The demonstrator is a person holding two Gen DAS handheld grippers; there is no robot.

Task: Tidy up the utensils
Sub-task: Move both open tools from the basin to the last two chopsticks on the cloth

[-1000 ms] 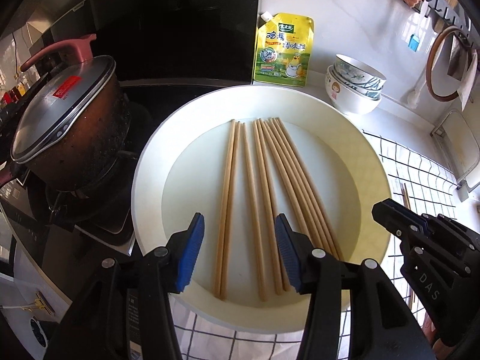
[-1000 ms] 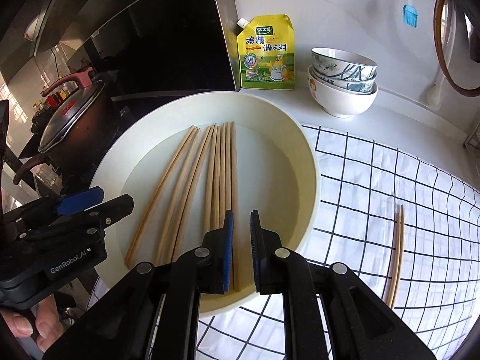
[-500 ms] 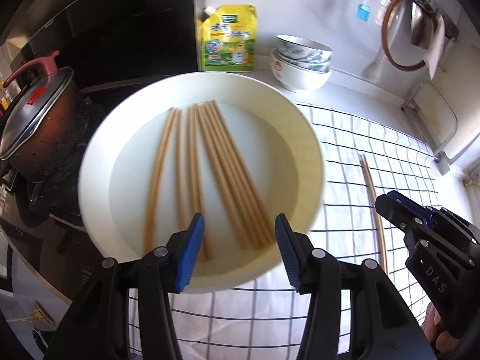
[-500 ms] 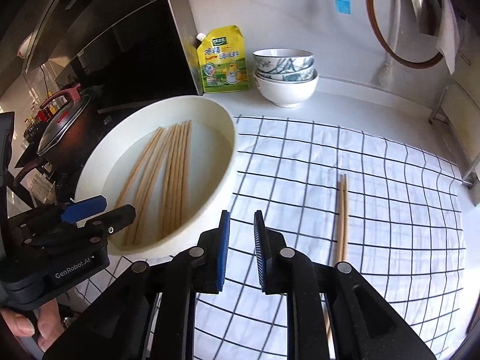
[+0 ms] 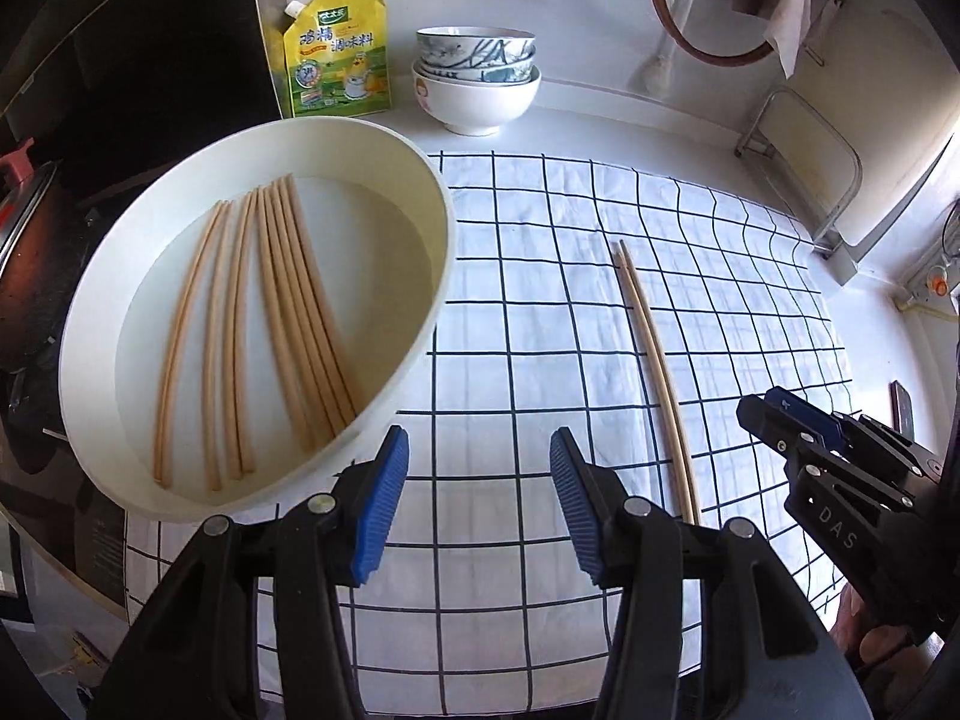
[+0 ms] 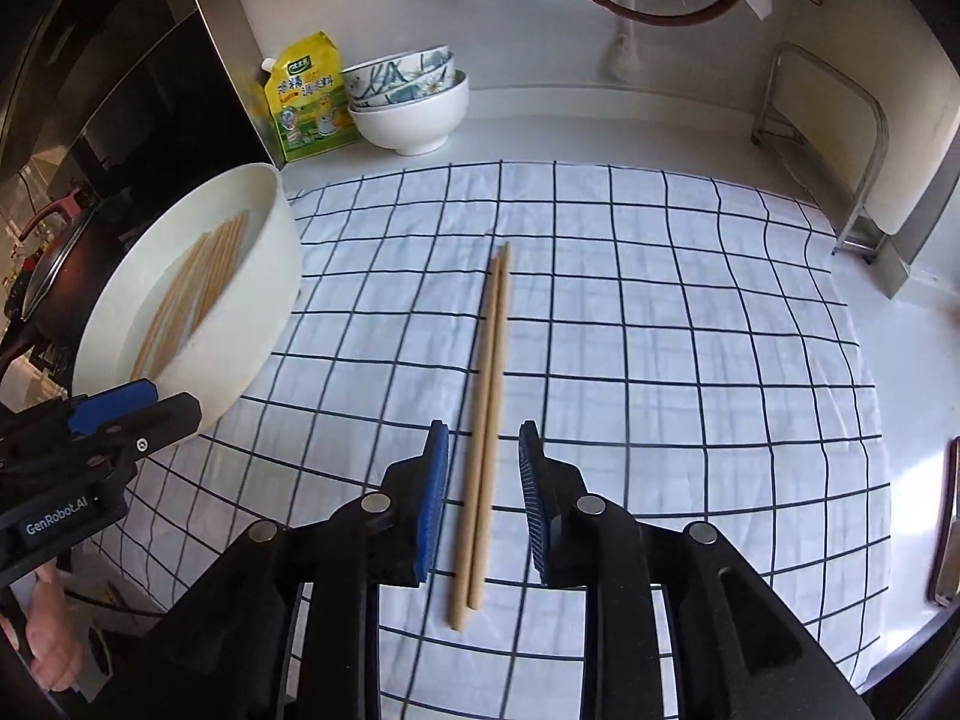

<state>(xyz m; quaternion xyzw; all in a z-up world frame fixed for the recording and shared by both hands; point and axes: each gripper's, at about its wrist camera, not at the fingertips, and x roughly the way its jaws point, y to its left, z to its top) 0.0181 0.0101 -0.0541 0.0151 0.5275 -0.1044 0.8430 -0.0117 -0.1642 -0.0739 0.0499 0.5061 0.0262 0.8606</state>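
**Two chopsticks out, the rest waiting in the basin**

The right gripper hangs over the pair of chopsticks at the centre of the right wrist frame, jaws apart and straddling the pair without touching it. If the jaws close off-centre, they may catch only one stick, or nudge the pair so it rolls out of line on the checked cloth. The left gripper, jaws wide apart and holding nothing, sits at lower centre of its frame, just beside the white basin; a careless swing could knock the rim.

Counted: two chopsticks on the cloth; about eight loose chopsticks in the basin, though they overlap and the count is uncertain; three stacked bowls, it seems; one yellow seasoning pouch at upper left.
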